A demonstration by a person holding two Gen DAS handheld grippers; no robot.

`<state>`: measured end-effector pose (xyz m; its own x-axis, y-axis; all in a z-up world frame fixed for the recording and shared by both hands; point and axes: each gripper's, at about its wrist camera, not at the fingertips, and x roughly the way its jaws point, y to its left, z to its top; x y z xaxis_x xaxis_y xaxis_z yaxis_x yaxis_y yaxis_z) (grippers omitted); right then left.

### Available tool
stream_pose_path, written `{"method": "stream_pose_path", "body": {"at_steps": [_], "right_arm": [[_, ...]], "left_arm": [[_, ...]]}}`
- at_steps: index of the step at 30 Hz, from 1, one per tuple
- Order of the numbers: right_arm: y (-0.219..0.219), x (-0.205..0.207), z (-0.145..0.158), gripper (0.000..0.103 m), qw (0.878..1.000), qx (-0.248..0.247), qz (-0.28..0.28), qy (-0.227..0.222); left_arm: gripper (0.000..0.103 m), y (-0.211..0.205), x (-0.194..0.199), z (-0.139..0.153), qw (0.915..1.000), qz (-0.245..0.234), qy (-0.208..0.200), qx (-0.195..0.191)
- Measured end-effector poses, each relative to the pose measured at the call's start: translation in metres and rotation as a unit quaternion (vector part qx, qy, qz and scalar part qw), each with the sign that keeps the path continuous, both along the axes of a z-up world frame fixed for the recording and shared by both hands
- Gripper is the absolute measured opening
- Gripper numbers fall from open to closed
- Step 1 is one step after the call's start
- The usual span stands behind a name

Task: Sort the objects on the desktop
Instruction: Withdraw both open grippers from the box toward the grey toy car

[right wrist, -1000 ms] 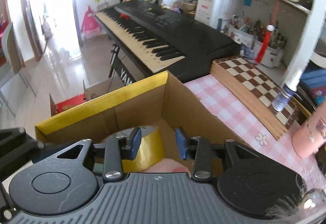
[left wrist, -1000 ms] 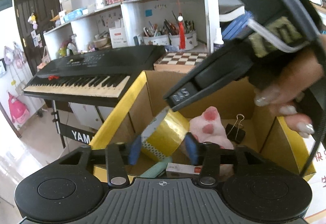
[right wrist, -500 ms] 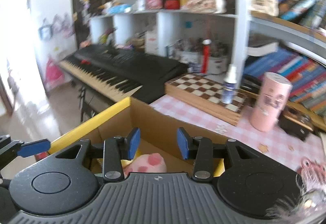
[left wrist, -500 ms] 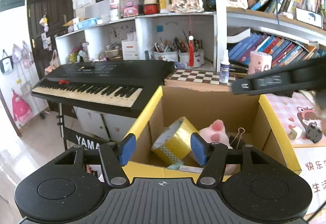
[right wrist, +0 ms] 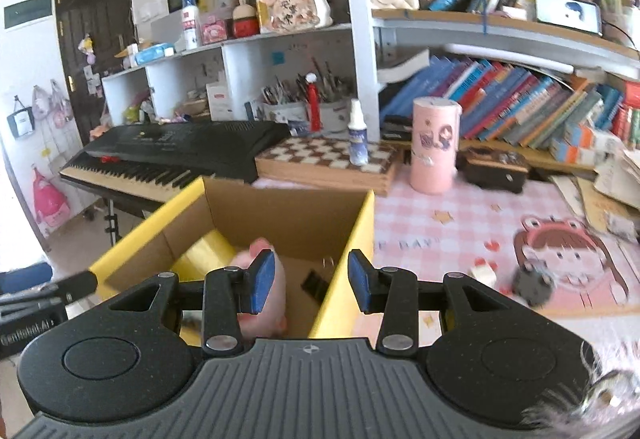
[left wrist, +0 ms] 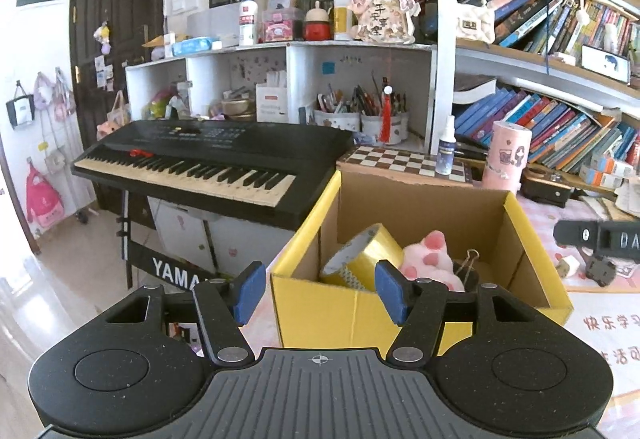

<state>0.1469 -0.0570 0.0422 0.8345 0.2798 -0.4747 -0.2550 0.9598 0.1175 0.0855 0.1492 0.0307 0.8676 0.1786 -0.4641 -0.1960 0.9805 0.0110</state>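
The cardboard box (left wrist: 420, 303) on the desk (right wrist: 460, 223) already holds a yellow tape roll (left wrist: 360, 259), a pink plush (left wrist: 430, 259) and a binder clip (left wrist: 466, 267); small pieces (right wrist: 532, 285) remain on the mat; left tongs (left wrist: 318, 289) part-open, right tongs (right wrist: 312, 279) narrower, both empty

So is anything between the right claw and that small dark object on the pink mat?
Nothing visible. The right claw sits open over the yellow box's right wall; the dark object lies right of it on the pink mat, beside a small white piece.
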Motion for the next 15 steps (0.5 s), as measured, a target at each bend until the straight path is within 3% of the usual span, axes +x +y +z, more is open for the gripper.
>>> {"method": "stream_pose_path", "body": {"at_steps": [15], "right_arm": [[0.017,-0.1,-0.025,0.038,0.999,-0.023,0.008,0.027]], "left_arm": [[0.061,-0.004,-0.079,-0.013,0.9993,-0.03,0.022,0.009]]}}
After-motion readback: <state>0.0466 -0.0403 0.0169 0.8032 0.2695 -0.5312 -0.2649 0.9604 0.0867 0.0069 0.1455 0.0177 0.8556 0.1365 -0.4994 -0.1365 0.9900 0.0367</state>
